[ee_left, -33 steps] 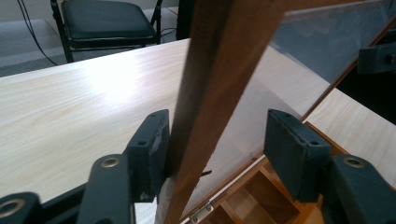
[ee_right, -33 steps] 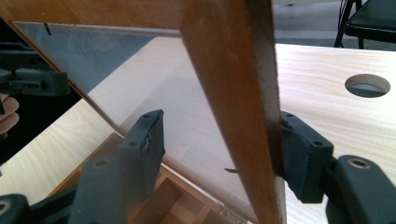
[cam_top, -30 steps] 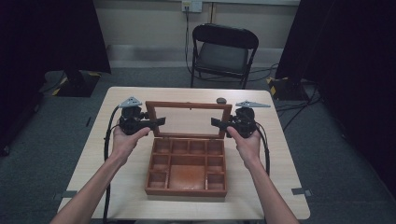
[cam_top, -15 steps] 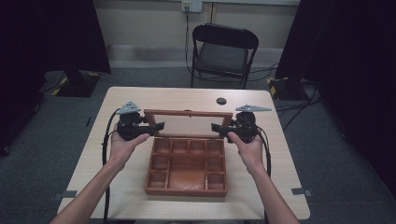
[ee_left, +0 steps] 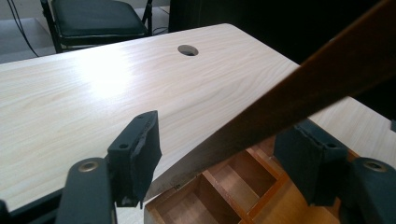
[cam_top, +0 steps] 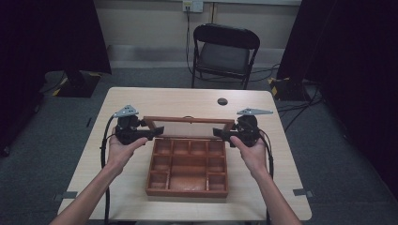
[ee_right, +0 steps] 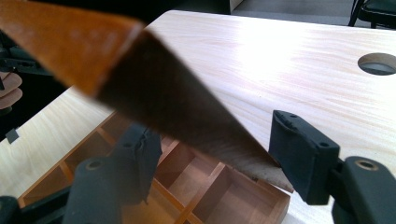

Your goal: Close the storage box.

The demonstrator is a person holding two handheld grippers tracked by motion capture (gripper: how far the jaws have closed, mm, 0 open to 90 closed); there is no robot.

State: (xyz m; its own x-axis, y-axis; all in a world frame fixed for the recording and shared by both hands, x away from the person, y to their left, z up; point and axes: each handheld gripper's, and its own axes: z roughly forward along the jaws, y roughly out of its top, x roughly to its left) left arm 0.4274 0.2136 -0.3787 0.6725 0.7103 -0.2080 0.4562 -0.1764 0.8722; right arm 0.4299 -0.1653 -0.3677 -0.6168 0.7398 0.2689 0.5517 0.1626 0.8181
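At the middle of the pale wood-grain table point(cam_top: 141, 101), a shallow reddish-brown wooden box point(cam_top: 187, 165) divided into small compartments is lying flat, its hinged wooden-framed lid point(cam_top: 187, 123) standing raised along the far edge. Compared with a second ago, the lid is leaning lower and closer to the box, and both grippers have come down with it. The left gripper point(cam_top: 151, 133) is meeting the lid's left corner and the right gripper point(cam_top: 223, 133) its right corner; in both gripper views the black jaws are standing spread on either side of the frame, not pinching it. A person's hands are holding both tools. Beyond the box, a round cable hole point(cam_top: 222, 101) is showing in the tabletop, and a black folding chair point(cam_top: 224, 51) is standing behind the table.
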